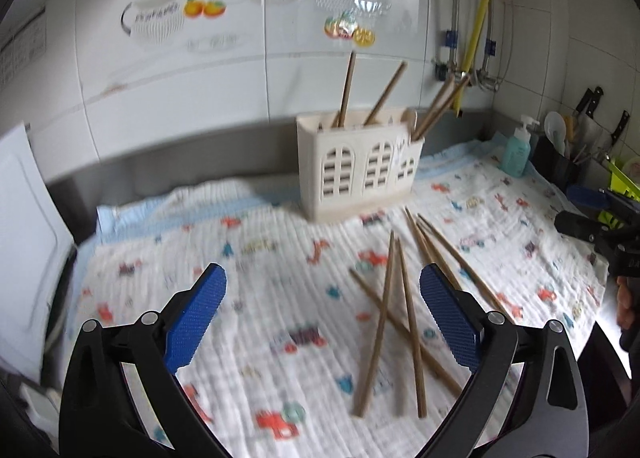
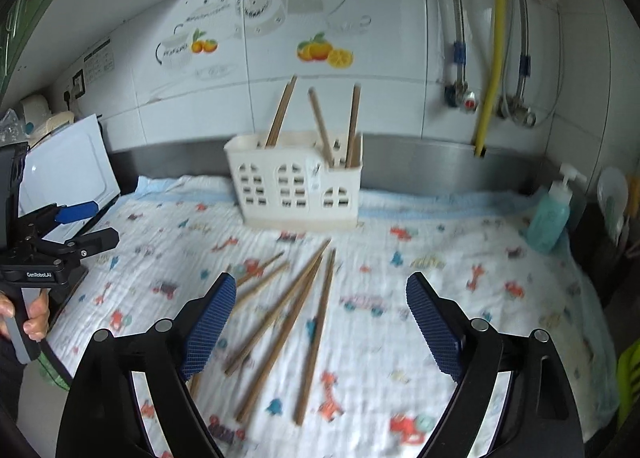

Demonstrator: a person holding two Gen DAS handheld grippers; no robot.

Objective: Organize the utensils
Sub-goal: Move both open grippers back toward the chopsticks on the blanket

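While loose chopsticks point(image 2: 296, 322) lie near the holder point(image 2: 296, 185), both the left gripper point(image 1: 322, 322) and the right gripper point(image 2: 320, 322) gape wide, empty.

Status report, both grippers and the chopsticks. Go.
Left gripper open, empty. Right gripper open, empty. Some chopsticks in white holder; loose chopsticks scattered, some crossed, on patterned cloth. Nothing in the way.

Both hand-held grippers point(image 1: 322, 314) point(image 2: 320, 322) (empty) wide apart
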